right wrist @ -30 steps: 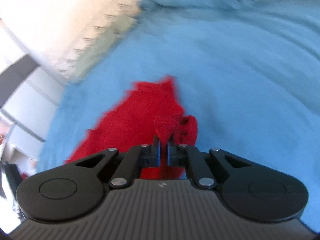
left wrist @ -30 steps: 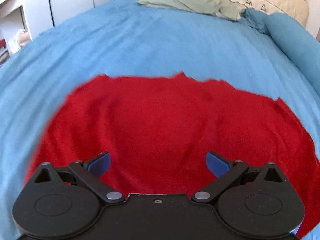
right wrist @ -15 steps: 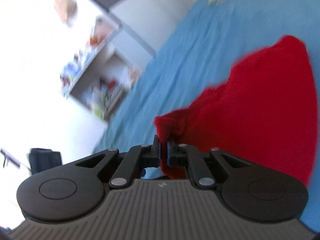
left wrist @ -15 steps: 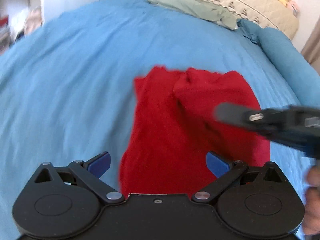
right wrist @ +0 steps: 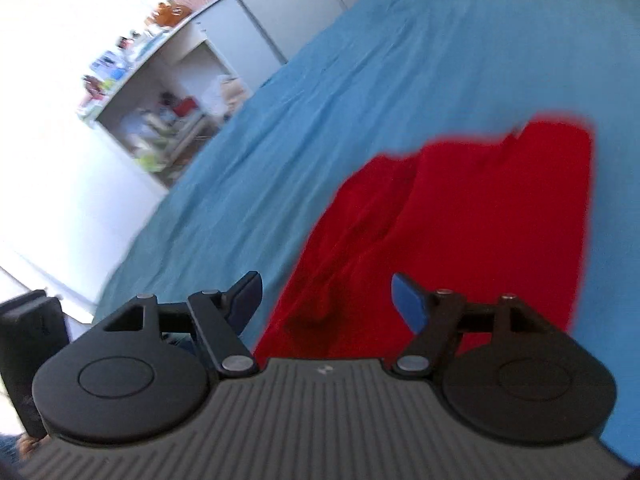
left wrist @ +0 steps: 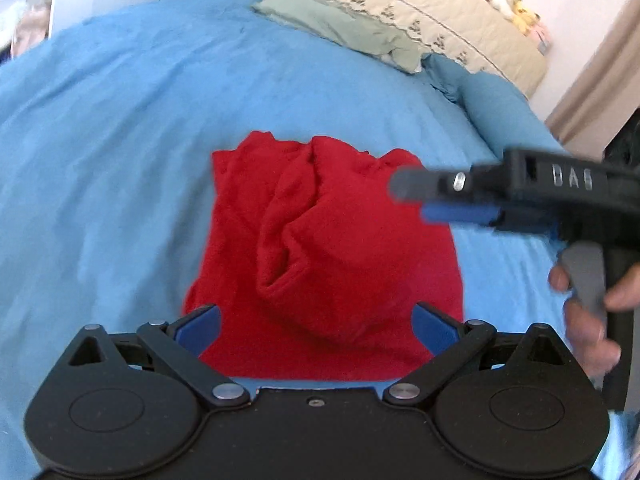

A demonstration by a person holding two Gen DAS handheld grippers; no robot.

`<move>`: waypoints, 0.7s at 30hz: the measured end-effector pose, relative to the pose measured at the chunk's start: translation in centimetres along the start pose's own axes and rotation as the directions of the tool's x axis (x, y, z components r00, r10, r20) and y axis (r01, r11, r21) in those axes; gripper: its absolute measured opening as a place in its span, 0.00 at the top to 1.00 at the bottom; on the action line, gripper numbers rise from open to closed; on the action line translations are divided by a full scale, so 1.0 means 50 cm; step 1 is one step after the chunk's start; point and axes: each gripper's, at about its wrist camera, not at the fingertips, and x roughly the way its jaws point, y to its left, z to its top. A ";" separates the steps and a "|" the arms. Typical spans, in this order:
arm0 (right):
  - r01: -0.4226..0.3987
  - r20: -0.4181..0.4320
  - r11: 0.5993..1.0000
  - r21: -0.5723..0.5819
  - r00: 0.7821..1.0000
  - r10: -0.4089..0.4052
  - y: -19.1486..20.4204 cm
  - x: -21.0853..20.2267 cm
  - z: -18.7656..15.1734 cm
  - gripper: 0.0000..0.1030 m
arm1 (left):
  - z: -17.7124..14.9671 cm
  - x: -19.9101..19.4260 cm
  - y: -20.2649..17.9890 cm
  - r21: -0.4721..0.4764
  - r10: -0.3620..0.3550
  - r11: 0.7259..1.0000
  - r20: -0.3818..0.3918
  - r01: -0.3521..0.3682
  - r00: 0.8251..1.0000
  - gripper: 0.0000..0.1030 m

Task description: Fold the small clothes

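A red garment point(left wrist: 320, 248) lies folded over on the blue bedspread point(left wrist: 112, 152), with a rumpled flap on top. My left gripper point(left wrist: 316, 326) hovers open at its near edge, nothing between the blue pads. In the left wrist view my right gripper point(left wrist: 424, 200) reaches in from the right, above the garment's right side, with a hand point(left wrist: 588, 304) on its trigger. The right wrist view shows the same red garment point(right wrist: 460, 232) below and ahead of my right gripper point(right wrist: 326, 300), whose jaws are opening, with no cloth between the pads.
A green cloth point(left wrist: 344, 28) and a cream quilted headboard point(left wrist: 420, 4) lie at the bed's far end, beside a blue pillow point(left wrist: 500, 108). White shelves point(right wrist: 160, 92) with clutter stand off the bed's left side. A dark object point(right wrist: 28, 352) sits at the lower left.
The right gripper carried a pinched corner of the red garment across, folding it narrower, then let go and opened. The left gripper stayed open and drew back from the cloth.
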 end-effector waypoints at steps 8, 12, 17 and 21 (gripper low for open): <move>0.269 -0.093 0.959 -0.088 0.956 -0.277 0.027 0.105 0.133 0.17 | 0.037 0.065 0.022 -0.196 0.046 0.979 -0.062 -0.057 0.997 0.31; 0.327 -0.147 0.943 -0.065 0.931 -0.333 0.036 0.212 0.136 0.19 | 0.036 0.084 0.024 -0.209 0.040 0.976 -0.072 -0.054 0.997 0.42; 0.398 -0.172 0.917 -0.031 0.902 -0.397 0.028 0.287 0.133 0.23 | 0.031 0.099 0.027 -0.229 0.029 0.972 -0.080 -0.047 0.996 0.67; 0.452 -0.173 0.892 -0.021 0.877 -0.448 0.024 0.318 0.131 0.38 | 0.032 0.106 0.036 -0.243 0.027 0.969 -0.085 -0.047 0.996 0.88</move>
